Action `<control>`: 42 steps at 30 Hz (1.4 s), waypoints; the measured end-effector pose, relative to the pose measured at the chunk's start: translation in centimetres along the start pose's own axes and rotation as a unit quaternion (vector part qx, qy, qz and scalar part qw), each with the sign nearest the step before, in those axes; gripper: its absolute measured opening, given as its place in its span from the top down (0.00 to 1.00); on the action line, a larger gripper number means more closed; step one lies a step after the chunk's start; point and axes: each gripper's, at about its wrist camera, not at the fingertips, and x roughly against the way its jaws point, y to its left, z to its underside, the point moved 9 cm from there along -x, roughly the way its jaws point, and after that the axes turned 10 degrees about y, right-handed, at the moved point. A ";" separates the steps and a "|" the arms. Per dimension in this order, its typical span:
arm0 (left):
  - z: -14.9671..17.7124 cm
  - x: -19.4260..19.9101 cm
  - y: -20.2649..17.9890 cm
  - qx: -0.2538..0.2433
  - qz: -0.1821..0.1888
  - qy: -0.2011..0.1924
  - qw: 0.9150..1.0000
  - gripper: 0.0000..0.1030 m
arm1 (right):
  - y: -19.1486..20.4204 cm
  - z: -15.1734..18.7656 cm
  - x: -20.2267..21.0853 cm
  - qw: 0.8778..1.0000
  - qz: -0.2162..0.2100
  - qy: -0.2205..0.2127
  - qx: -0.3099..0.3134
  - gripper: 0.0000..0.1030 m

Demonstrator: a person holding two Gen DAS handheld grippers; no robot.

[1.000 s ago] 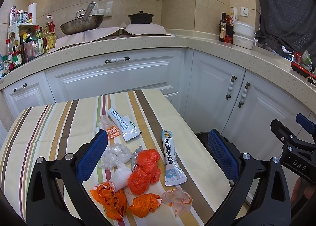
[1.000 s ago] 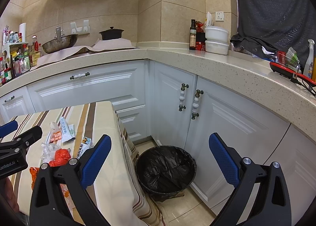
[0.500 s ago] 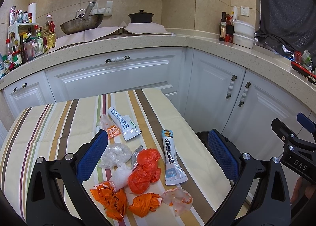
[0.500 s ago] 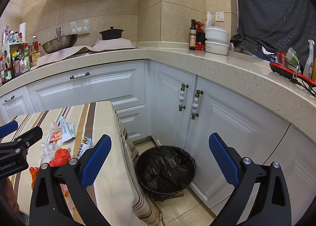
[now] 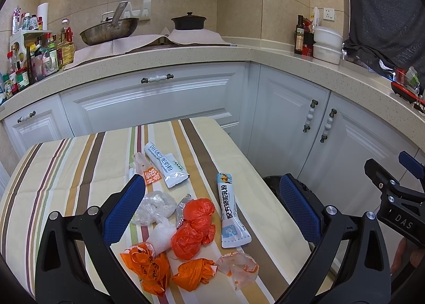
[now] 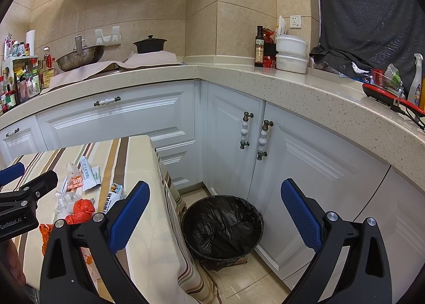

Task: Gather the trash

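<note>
Trash lies on the striped tablecloth (image 5: 66, 165): orange plastic bags (image 5: 195, 221), clear crumpled bags (image 5: 154, 207), a long blue-and-white sachet (image 5: 229, 211), white sachets (image 5: 166, 165) and a clear wrapper (image 5: 237, 268). My left gripper (image 5: 212, 208) is open and empty, held above the pile. My right gripper (image 6: 215, 213) is open and empty, held above the floor over the black-lined bin (image 6: 223, 227) beside the table. The right gripper also shows at the right edge of the left wrist view (image 5: 398, 197). The same trash shows in the right wrist view (image 6: 79, 208).
White cabinets (image 6: 279, 160) and an L-shaped stone counter (image 6: 292, 86) surround the table. A wok (image 5: 109, 31), a black pot (image 5: 188, 21), bottles (image 5: 34, 57) and white containers (image 6: 292, 54) stand on the counter. The bin sits between the table edge and the cabinets.
</note>
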 end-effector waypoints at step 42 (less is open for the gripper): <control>0.6 -0.3 0.8 0.007 -0.008 0.010 1.000 0.04 | 0.5 0.8 -0.6 1.000 -0.008 0.008 0.005 0.06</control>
